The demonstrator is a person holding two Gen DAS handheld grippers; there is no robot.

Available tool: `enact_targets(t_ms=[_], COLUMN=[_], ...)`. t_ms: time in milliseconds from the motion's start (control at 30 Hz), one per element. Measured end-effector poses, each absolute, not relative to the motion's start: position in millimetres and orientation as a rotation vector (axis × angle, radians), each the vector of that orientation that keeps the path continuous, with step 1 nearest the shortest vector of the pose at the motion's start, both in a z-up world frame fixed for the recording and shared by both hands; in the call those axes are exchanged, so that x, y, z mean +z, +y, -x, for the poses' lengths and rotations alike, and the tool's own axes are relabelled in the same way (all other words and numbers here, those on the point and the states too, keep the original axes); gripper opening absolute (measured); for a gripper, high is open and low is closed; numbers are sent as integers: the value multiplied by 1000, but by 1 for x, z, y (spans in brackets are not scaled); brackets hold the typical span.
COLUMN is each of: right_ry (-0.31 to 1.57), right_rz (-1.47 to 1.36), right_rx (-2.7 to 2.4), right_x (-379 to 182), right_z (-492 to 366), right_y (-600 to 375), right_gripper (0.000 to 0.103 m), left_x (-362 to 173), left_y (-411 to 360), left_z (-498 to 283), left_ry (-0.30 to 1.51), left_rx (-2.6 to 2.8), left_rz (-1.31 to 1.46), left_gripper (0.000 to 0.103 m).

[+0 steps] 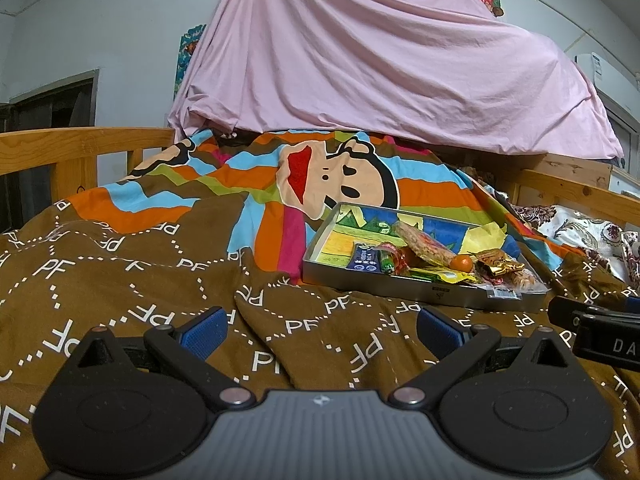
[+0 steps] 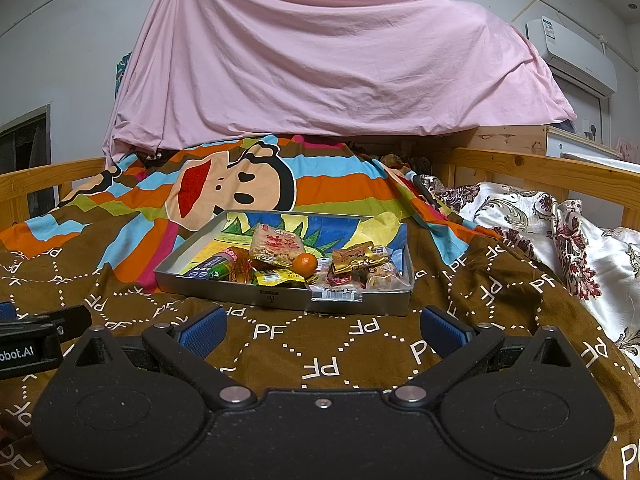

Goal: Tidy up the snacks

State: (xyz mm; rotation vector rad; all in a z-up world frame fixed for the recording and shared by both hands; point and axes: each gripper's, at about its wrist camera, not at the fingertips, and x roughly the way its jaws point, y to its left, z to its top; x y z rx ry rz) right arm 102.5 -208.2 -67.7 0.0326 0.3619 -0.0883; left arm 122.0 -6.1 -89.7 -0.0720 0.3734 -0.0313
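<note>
The tin tray [image 2: 280, 300] of snacks is seen resting on the brown quilt [image 2: 320, 344] on the bed, ahead of both tongs. The left tongs [image 1: 320, 330] and right tongs [image 2: 324, 330] are held wide apart, empty. An air conditioner [image 2: 572, 54] and the floral pillow [image 2: 560, 232] are shown fully only in the right view.

Tray [image 2: 280, 300]: brushed matt metal. Snack wrappers [image 2: 276, 246]: glossy crinkled plastic. Blanket [image 2: 320, 344]: matt woven cloth. Bed rail [image 2: 520, 164]: smooth varnished wood. Claw pads [image 2: 204, 330]: ribbed blue rubber.

Both wrist cameras sit low over the bed, facing 12 o'clock; both share the tray [image 1: 420, 292] [image 2: 280, 300], nearer on the right.
</note>
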Motion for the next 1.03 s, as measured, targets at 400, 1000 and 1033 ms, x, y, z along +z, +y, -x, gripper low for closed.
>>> enact_targets(t_ms=[400,1000,1033], right_ry=[363,368,369], right_rz=[-33,-33,-33], right_rx=[-88,-88,-88], right_x=[-68,-71,-71], right_z=[-102,-102,-102], right_y=[-208,-207,-207], right_gripper=[102,102,102], left_x=[-91,-91,-92], left_y=[-6,-2,-2], left_z=[-131,-132,-133], left_ry=[506,523,525], left_rx=[18,44,45], left_rz=[108,120,120], left_gripper=[103,103,103])
